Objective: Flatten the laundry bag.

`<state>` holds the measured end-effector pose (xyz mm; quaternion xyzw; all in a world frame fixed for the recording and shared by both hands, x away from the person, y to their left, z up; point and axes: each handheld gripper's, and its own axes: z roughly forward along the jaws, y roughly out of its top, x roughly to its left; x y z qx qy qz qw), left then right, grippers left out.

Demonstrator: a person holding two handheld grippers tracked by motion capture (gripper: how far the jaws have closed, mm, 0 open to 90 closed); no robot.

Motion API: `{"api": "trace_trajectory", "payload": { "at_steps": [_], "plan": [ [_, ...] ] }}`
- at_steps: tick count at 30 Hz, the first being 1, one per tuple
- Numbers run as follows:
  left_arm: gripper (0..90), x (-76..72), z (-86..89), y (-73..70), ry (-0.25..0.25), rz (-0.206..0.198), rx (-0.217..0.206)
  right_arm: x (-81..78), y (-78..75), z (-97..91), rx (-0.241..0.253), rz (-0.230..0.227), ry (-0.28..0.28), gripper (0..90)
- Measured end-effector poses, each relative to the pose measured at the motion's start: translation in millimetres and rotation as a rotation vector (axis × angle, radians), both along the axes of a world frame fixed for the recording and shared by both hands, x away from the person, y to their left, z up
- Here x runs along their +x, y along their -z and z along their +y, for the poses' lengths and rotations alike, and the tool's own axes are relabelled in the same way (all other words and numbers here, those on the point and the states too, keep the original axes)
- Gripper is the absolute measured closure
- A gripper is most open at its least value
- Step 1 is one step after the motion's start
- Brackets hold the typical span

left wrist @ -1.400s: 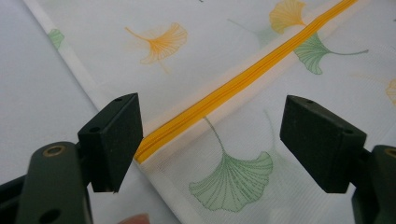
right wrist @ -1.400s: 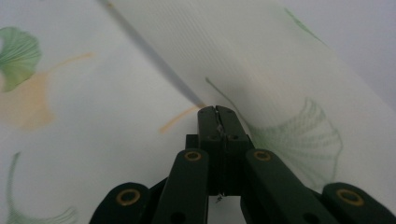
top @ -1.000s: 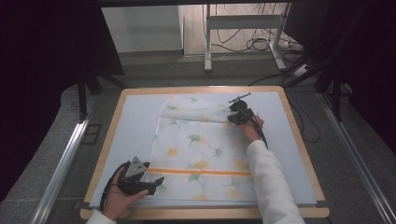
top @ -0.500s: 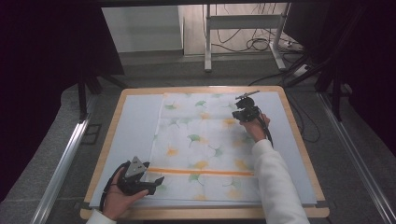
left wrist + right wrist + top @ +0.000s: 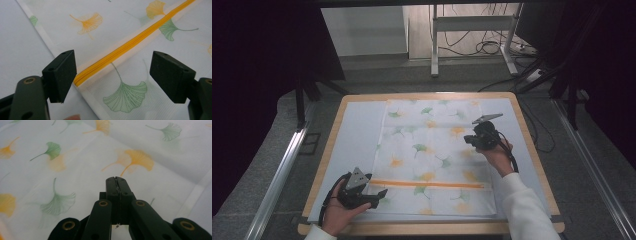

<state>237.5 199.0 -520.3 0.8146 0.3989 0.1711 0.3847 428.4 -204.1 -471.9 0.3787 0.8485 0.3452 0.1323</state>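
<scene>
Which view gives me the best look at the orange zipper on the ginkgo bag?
The left gripper view: the orange zipper runs close and sharp between the left gripper's open fingers, with its near end visible. The high view shows the zipper as a thin full-length stripe across the bag. The right gripper view shows leaf-print fabric beyond the shut right gripper.

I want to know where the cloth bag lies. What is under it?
The cloth bag lies flat on a pale mat, which sits on a wooden table. The mat shows left and right of the bag; whatever lies directly beneath or inside the bag is covered.
</scene>
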Motion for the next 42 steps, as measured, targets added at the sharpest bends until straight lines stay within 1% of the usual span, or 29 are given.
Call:
{"api": "trace_trajectory", "payload": {
  "at_steps": [2, 3, 4, 5, 8, 9, 11, 12, 13, 14, 18, 19, 20, 21, 22, 23, 25, 28, 32, 35, 37, 42],
  "plan": [
    [21.6, 0.3, 0.0, -0.3, -0.002, -0.002, 0.002, -10.1, 1.6, -3.8, 0.013, -0.002, -0.009, 89.1],
    [21.6, 0.4, 0.0, -0.5, -0.004, -0.003, 0.002, -20.3, 3.8, -9.2, 0.03, 0.001, -0.014, 89.1],
    [21.6, 0.6, -0.1, -0.6, -0.005, -0.005, 0.002, -20.3, 3.8, -9.2, 0.03, 0.001, -0.014, 89.1],
    [21.7, 0.9, -0.3, -0.6, -0.008, -0.007, 0.002, -23.6, 4.3, -11.1, 0.034, 0.005, -0.014, 89.1],
    [23.5, 1.3, -1.6, -0.8, -0.014, -0.017, 0.008, -37.9, 8.0, -19.9, 0.056, 0.005, -0.019, 89.1],
    [23.7, 1.4, -2.1, -0.9, -0.013, -0.018, 0.01, -42.0, 9.3, -22.5, 0.054, 0.008, -0.025, 89.1],
    [24.0, 1.3, -2.6, -1.5, -0.01, -0.023, 0.013, -48.8, 10.2, -26.2, 0.035, 0.013, -0.027, 89.1],
    [24.0, 0.8, -3.2, -1.7, -0.01, -0.029, 0.007, -54.6, 10.1, -30.4, 0.042, 0.01, -0.03, 89.1],
    [23.9, 0.8, -3.2, -1.7, -0.01, -0.029, 0.007, -54.6, 10.1, -30.4, 0.042, 0.01, -0.03, 89.1],
    [23.9, 0.7, -3.1, -1.8, -0.008, -0.031, 0.006, -58.4, 10.4, -31.8, 0.043, 0.007, -0.024, 89.1],
    [23.4, 1.7, -3.4, -1.8, 0.002, -0.028, 0.004, -75.5, 9.9, -36.5, 0.039, 0.004, -0.038, 89.1],
    [23.3, 2.0, -3.6, -1.7, 0.003, -0.027, 0.005, -86.3, 8.8, -39.3, 0.043, -0.004, -0.042, 89.1],
    [23.3, 2.2, -4.0, -1.5, 0.003, -0.026, 0.005, -86.3, 8.8, -39.3, 0.043, -0.004, -0.042, 89.1],
    [23.2, 2.4, -4.2, -1.4, 0.004, -0.026, 0.009, -92.4, 9.0, -40.7, 0.046, -0.003, -0.043, 89.1],
    [23.3, 2.6, -4.8, -1.5, 0.006, -0.027, 0.009, -108.0, 12.0, -46.2, 0.05, -0.005, -0.036, 89.0],
    [23.2, 2.6, -4.8, -1.5, 0.006, -0.027, 0.009, -108.0, 12.0, -46.2, 0.05, -0.005, -0.036, 89.0],
    [23.2, 3.0, -5.5, -1.9, 0.005, -0.03, 0.009, -119.9, 15.8, -51.8, 0.061, 0.005, -0.034, 89.0],
    [23.2, 4.0, -7.6, -2.0, 0.002, -0.031, 0.013, -138.1, 20.2, -62.2, 0.065, 0.014, -0.028, 89.0],
    [23.1, 3.5, -11.7, -2.4, -0.001, -0.034, 0.006, -153.1, 19.4, -75.3, 0.086, 0.006, -0.007, 86.8],
    [23.1, 3.8, -14.0, -2.5, -0.003, -0.037, 0.006, -162.9, 20.0, -85.3, 0.092, -0.006, 0.016, 88.9],
    [23.1, 4.7, -15.8, -2.7, -0.005, -0.038, 0.006, -168.3, 21.4, -93.2, 0.103, -0.003, 0.035, 89.1],
    [23.0, 6.1, -22.8, -4.9, 0.001, -0.047, 0.003, -170.9, 22.7, -101.0, 0.116, 0.002, 0.06, 89.2]
  ]
}}
